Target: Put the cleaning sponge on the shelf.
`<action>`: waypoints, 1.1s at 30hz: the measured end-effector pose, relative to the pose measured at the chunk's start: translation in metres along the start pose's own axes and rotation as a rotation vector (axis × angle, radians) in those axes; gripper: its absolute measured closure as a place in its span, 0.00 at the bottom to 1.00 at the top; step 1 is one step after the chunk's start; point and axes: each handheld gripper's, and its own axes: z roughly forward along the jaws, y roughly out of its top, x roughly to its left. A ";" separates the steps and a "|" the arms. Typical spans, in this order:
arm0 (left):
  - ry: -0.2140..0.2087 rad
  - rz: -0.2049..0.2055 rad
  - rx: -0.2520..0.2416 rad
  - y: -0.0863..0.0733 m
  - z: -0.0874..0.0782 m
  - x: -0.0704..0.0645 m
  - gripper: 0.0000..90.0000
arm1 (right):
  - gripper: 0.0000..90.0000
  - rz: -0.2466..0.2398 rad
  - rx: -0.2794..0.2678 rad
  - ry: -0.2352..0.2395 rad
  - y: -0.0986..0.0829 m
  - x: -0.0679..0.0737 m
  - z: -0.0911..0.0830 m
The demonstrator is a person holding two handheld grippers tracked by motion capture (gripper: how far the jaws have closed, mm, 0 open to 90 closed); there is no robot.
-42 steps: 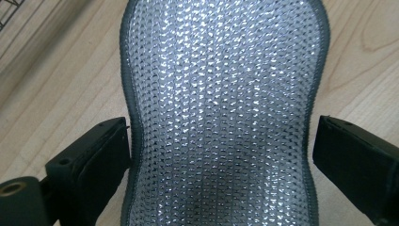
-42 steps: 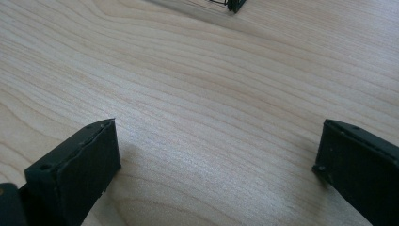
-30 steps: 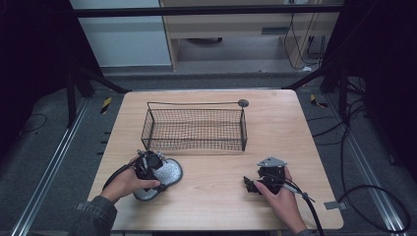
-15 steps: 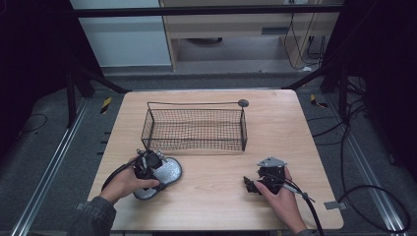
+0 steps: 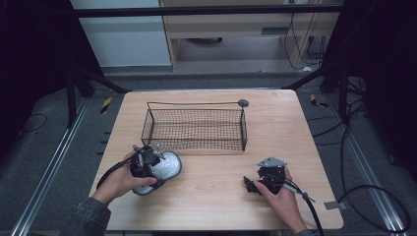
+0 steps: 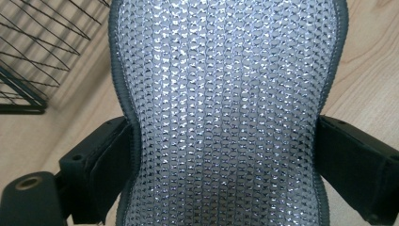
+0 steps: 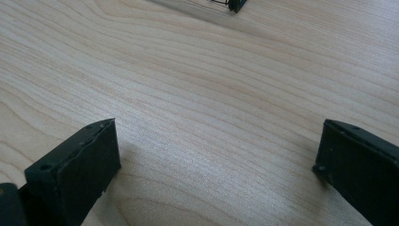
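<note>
Gripping a silvery mesh pad [image 5: 164, 166] at its narrowed middle, the left gripper [image 5: 143, 162] has both black jaws pressed against the pad's grey-bound edges, as the left gripper view shows [image 6: 226, 113]. The pad sits low over the wooden table [image 5: 211, 196], just in front of the near left corner of the wire basket [image 5: 194, 129]; whether it touches the wood cannot be told. The step in hand looks like the pick-up, with the carry to the basket not yet made. The next move would call for lifting the pad clear of the basket's rim, then lowering it inside. The right gripper [image 5: 255, 184] rests by the table's near right, jaws spread wide and empty over bare wood
</note>
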 end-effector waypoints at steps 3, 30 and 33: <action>0.007 0.020 -0.009 0.002 -0.005 0.000 0.09 | 0.00 0.002 0.000 0.000 0.000 0.000 0.000; 0.170 0.201 -0.090 0.047 -0.064 0.012 0.09 | 0.00 0.000 0.001 0.001 0.000 0.000 0.000; 0.183 0.204 -0.100 0.052 -0.066 0.015 0.09 | 0.00 -0.001 0.001 0.002 0.000 0.000 0.000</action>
